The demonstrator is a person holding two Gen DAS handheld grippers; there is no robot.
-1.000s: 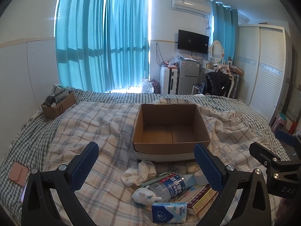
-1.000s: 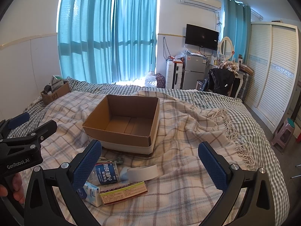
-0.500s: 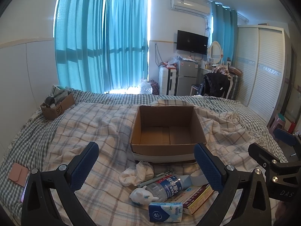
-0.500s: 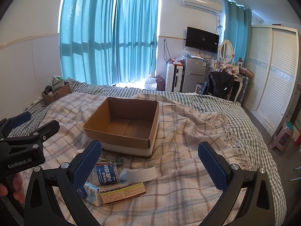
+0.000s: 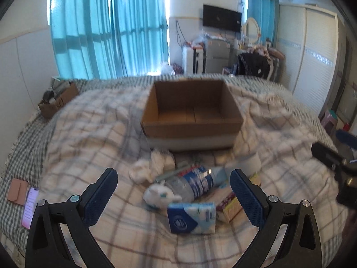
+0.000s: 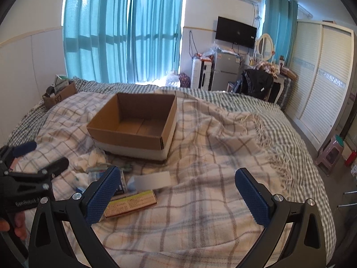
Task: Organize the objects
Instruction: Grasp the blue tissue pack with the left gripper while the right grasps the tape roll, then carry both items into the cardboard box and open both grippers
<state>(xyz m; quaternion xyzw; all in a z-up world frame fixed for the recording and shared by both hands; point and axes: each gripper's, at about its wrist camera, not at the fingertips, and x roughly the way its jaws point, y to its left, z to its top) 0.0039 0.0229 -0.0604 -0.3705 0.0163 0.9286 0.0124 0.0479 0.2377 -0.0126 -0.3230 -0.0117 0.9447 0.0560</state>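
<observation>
An empty open cardboard box [image 5: 191, 111] [image 6: 136, 122] sits mid-bed on the plaid blanket. In front of it lies a pile: a plastic water bottle [image 5: 196, 182], a blue tissue pack [image 5: 191, 217], a white toy figure [image 5: 158, 197], white cloth [image 5: 151, 165] [image 6: 90, 159], a pen [image 5: 171, 173], a flat yellow-labelled box [image 6: 130, 203] [image 5: 234, 204] and a white tape roll [image 6: 152, 179]. My left gripper [image 5: 173, 197] is open above the pile, the bottle and toy between its fingers. My right gripper [image 6: 177, 195] is open and empty over the blanket, right of the pile.
A small cardboard box of clutter [image 5: 58, 101] [image 6: 59, 95] stands at the far left of the bed. A phone [image 5: 30, 207] and a tan card holder [image 5: 16, 192] lie at the left edge. A wardrobe [image 6: 321, 84] and stool [image 6: 330, 154] stand right of the bed.
Both grippers have moved forward and dipped toward the pile; the left view is now blurred by motion and the objects sit larger between its fingers. Nothing has been taken hold of.
</observation>
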